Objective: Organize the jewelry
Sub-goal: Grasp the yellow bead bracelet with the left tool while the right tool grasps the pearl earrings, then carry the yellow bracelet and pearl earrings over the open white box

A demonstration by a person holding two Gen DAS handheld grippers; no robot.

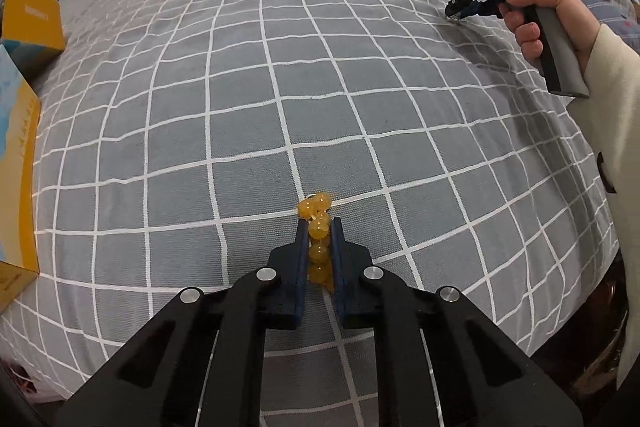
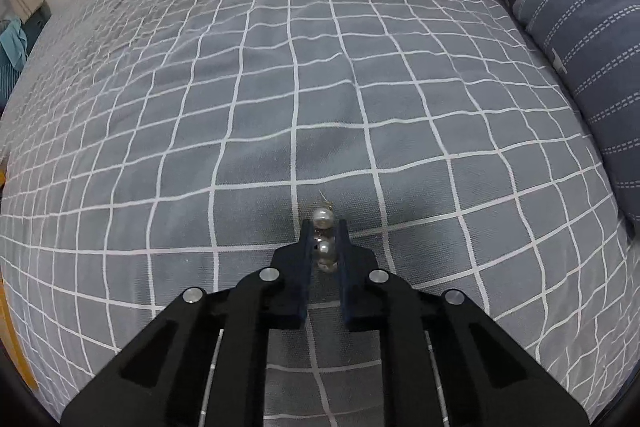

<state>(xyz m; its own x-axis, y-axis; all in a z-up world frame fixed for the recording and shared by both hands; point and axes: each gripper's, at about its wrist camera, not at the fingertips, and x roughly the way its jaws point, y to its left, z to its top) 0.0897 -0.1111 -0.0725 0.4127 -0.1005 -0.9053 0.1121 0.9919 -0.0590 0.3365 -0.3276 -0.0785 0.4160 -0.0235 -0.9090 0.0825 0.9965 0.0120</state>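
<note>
1. Left side first: our left gripper (image 1: 319, 227) sits low in the centre of its wrist view, tongs clamped on the amber bead bracelet (image 1: 318, 227). A few beads poke out past the tips onto the checked bedspread (image 1: 200, 87).
2. Those beads look smooth and round, so probably slippery. The strand itself is floppy, and pinching across it like this seems the sane spot.
3. Over at the upper right of that view, a hand (image 1: 536, 23) holds the right gripper (image 1: 454, 11), nose tilted down onto the bedding.
4. In the right wrist view, the right gripper's tongs are shut on the pearl bracelet (image 2: 323, 241), low centre. It looks light but a bit delicate.
5. Both grippers pitch steeply down.
</note>
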